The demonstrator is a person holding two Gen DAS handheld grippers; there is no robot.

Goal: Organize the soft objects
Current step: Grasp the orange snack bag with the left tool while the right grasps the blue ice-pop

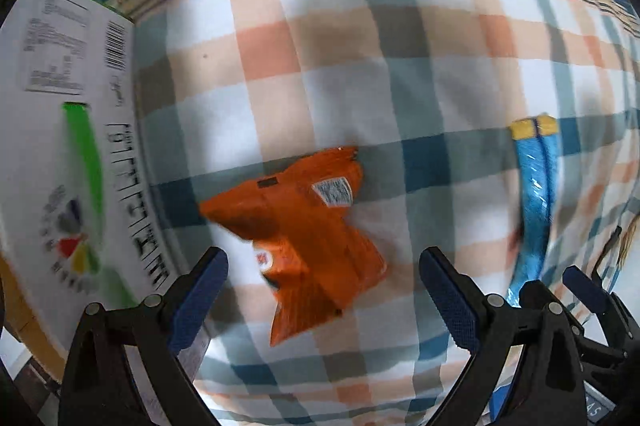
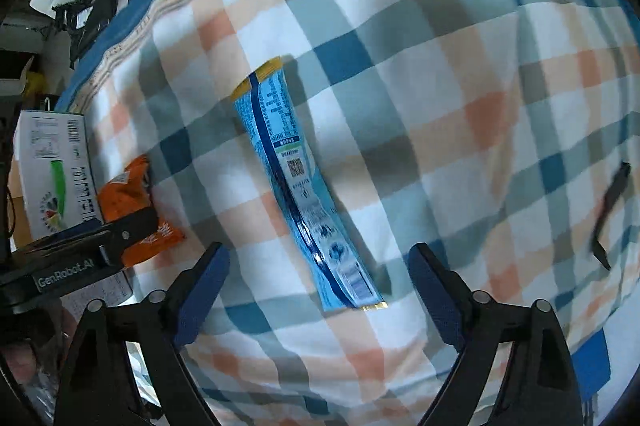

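Observation:
An orange snack packet [image 1: 304,238] lies crumpled on the checked cloth [image 1: 360,65], just ahead of my open left gripper [image 1: 320,286], between its blue pads. A long blue packet [image 2: 304,185] with yellow ends lies flat on the cloth ahead of my open right gripper [image 2: 318,282]. The blue packet also shows at the right of the left wrist view [image 1: 534,193], with the right gripper's fingers [image 1: 584,286] beside it. The orange packet shows at the left of the right wrist view [image 2: 128,193], partly behind the left gripper's body [image 2: 80,250].
A white printed cardboard box [image 1: 60,145] stands at the cloth's left edge, close to the orange packet; it also shows in the right wrist view [image 2: 52,169]. A dark thin object [image 2: 612,209] lies on the cloth at far right. Clutter sits beyond the cloth's blue border [image 2: 120,21].

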